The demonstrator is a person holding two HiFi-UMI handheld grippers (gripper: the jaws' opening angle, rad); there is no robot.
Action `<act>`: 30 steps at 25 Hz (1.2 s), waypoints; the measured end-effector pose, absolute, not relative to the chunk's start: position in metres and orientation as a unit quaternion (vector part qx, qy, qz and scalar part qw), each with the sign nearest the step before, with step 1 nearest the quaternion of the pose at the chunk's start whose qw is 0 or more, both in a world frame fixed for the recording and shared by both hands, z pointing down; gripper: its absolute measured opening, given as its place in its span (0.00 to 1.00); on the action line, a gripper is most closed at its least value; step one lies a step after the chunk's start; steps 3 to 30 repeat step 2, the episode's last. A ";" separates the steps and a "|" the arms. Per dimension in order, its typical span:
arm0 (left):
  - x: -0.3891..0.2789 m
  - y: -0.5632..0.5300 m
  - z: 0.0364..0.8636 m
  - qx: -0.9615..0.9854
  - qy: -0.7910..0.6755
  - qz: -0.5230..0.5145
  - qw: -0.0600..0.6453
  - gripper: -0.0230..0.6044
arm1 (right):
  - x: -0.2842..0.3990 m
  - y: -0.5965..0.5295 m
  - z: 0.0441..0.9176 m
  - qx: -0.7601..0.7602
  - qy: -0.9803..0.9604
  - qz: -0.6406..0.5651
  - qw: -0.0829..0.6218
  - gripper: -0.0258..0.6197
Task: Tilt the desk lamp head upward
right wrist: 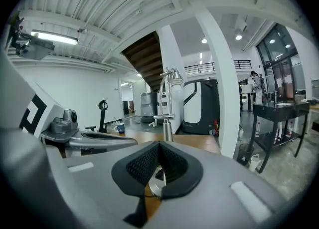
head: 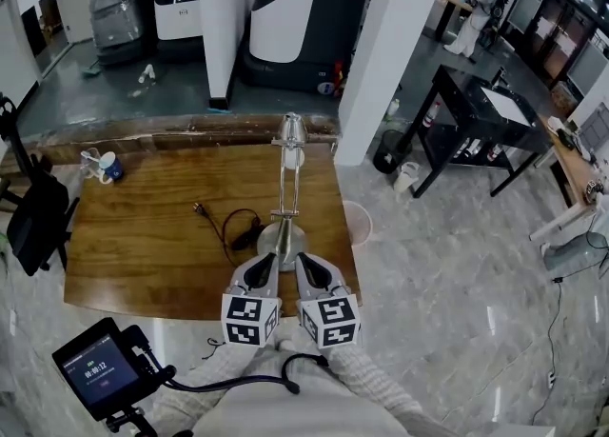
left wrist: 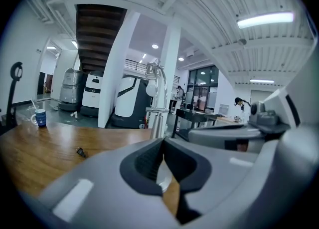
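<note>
Hovering side by side just in front of the desk lamp [head: 288,192], the left tool [head: 265,264] and right tool [head: 306,266] point at its round base, each with jaws pressed together on nothing. The lamp stands upright on the wooden surface [head: 143,245]; its black cord [head: 233,228] lies left of it, a mug [head: 108,168] farther left.

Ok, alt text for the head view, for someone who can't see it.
A silver metal desk lamp stands on a brown wooden table, with the grey left gripper and right gripper shut, side by side near its round base. Its black cord lies to the left; a white-and-blue mug sits far left.
</note>
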State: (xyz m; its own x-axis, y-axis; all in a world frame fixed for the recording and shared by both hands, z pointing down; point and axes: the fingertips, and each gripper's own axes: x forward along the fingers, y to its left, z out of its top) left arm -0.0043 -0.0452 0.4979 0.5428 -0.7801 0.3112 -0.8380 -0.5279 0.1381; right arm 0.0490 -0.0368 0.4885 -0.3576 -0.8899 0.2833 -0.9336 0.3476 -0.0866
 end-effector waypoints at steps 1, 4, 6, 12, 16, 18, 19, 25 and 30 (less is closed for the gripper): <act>-0.004 -0.044 0.498 0.868 -0.466 0.105 0.137 0.05 | 0.049 -0.036 0.489 0.559 -0.816 0.117 0.094 0.04; -0.004 -0.044 0.498 0.868 -0.466 0.105 0.137 0.05 | 0.049 -0.035 0.489 0.558 -0.816 0.117 0.094 0.04; -0.004 -0.044 0.498 0.868 -0.466 0.105 0.137 0.05 | 0.049 -0.035 0.489 0.558 -0.816 0.117 0.094 0.04; -0.004 -0.044 0.498 0.868 -0.466 0.105 0.137 0.05 | 0.049 -0.035 0.489 0.558 -0.816 0.117 0.094 0.04; -0.004 -0.044 0.498 0.868 -0.466 0.105 0.137 0.05 | 0.049 -0.035 0.489 0.558 -0.816 0.117 0.094 0.04; -0.004 -0.044 0.498 0.868 -0.466 0.105 0.137 0.05 | 0.049 -0.035 0.489 0.558 -0.816 0.117 0.094 0.04; -0.004 -0.044 0.498 0.868 -0.466 0.105 0.137 0.05 | 0.049 -0.035 0.489 0.558 -0.816 0.117 0.094 0.04; -0.004 -0.044 0.498 0.868 -0.466 0.105 0.137 0.05 | 0.049 -0.035 0.489 0.558 -0.816 0.117 0.094 0.04; -0.004 -0.044 0.498 0.868 -0.466 0.105 0.137 0.05 | 0.049 -0.035 0.489 0.558 -0.816 0.117 0.094 0.04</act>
